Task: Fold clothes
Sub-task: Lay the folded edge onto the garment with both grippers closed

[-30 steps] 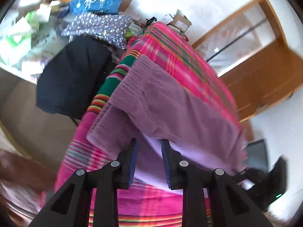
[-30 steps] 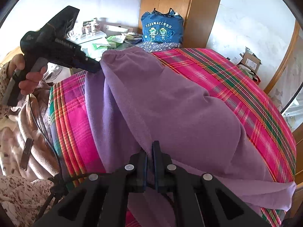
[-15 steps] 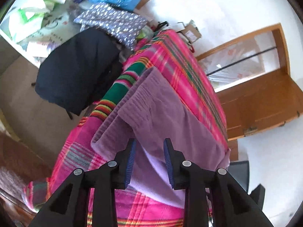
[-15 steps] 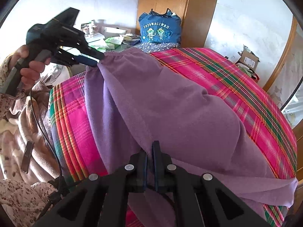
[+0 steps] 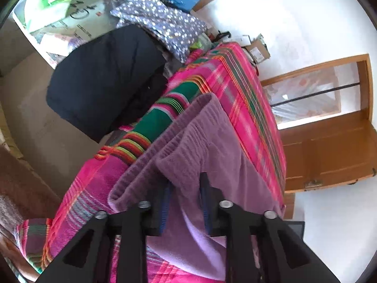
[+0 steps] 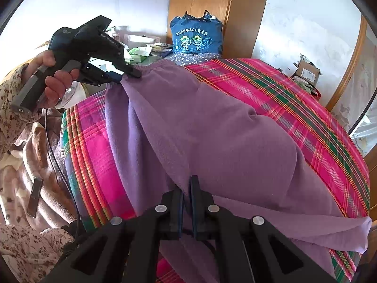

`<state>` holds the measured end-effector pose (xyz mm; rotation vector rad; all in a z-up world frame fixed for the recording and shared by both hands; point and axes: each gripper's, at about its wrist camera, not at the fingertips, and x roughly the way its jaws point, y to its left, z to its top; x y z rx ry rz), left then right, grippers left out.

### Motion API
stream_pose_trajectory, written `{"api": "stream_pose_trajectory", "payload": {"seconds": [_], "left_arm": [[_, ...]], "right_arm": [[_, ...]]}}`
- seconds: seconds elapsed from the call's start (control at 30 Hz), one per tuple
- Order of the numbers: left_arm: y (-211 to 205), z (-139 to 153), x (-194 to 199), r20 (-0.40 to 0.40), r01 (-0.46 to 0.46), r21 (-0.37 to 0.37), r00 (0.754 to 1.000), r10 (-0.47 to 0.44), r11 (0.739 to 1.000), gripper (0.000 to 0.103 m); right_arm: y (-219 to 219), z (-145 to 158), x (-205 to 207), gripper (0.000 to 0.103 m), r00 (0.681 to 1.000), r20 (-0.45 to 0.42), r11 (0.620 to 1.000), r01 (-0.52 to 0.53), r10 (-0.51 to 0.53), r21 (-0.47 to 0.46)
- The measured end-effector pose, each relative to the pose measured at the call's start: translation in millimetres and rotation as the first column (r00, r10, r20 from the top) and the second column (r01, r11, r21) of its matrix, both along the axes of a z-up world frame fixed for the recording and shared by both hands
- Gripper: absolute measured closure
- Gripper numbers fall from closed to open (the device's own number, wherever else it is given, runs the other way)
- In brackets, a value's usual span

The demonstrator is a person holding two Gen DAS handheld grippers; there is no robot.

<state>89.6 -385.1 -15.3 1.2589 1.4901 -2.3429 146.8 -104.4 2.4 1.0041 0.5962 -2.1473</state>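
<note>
Purple fleece trousers (image 6: 212, 127) lie folded lengthwise on a pink plaid bedspread (image 6: 294, 99). My right gripper (image 6: 186, 188) is shut on a fold of the trousers near the legs. My left gripper (image 5: 185, 186) is open, its jaws straddling a corner of the elastic waistband (image 5: 186, 141). In the right wrist view the left gripper (image 6: 128, 74) sits at the waistband end, one finger over the cloth and one under it.
A black garment over a chair (image 5: 106, 75), a dotted purple cloth (image 5: 162, 23) and a blue bag (image 6: 196, 35) stand beyond the bed's head. A cluttered desk (image 5: 59, 11) is behind them. A wooden wardrobe (image 6: 212, 4) and a door (image 5: 329, 146) line the walls.
My left gripper has moved forward onto the waistband corner, which now sits between its open jaws. My right gripper stays shut on the trousers and has hardly moved.
</note>
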Motion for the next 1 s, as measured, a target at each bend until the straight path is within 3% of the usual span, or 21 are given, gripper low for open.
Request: {"api": "stream_pose_trajectory", "payload": {"seconds": [0.13,0.33,0.57,0.7,1.0], "left_arm": [[-3.0,4.7,14.3,-0.049,-0.048,0.027,0.998,0.049,0.999,0.094],[5.4,16.8,32.0,-0.061,-0.075,-0.038,0.995,0.073,0.996,0.095],[11.0,4.9,34.2,0.008,-0.065,-0.079,0.998,0.066,0.995,0.095],[8.0,-11.6,34.6,0.038,-0.082,-0.049,0.996,0.084,0.995,0.095],[11.1,-11.5,32.3,0.066,-0.067,-0.074,0.995,0.072,0.995,0.092]], "right_arm": [[0.0,0.6,0.4,0.097,1.0,-0.003,1.0,-0.001,0.001,0.002],[0.9,4.2,3.5,0.097,1.0,0.004,1.0,-0.014,0.014,0.002],[1.7,6.5,10.8,0.097,0.999,0.009,0.999,-0.034,0.034,0.009],[0.1,-2.4,12.9,0.097,0.998,0.034,0.998,-0.055,0.054,0.03],[-1.7,-13.4,8.9,0.095,0.994,0.084,0.996,-0.072,0.067,0.053]]}}
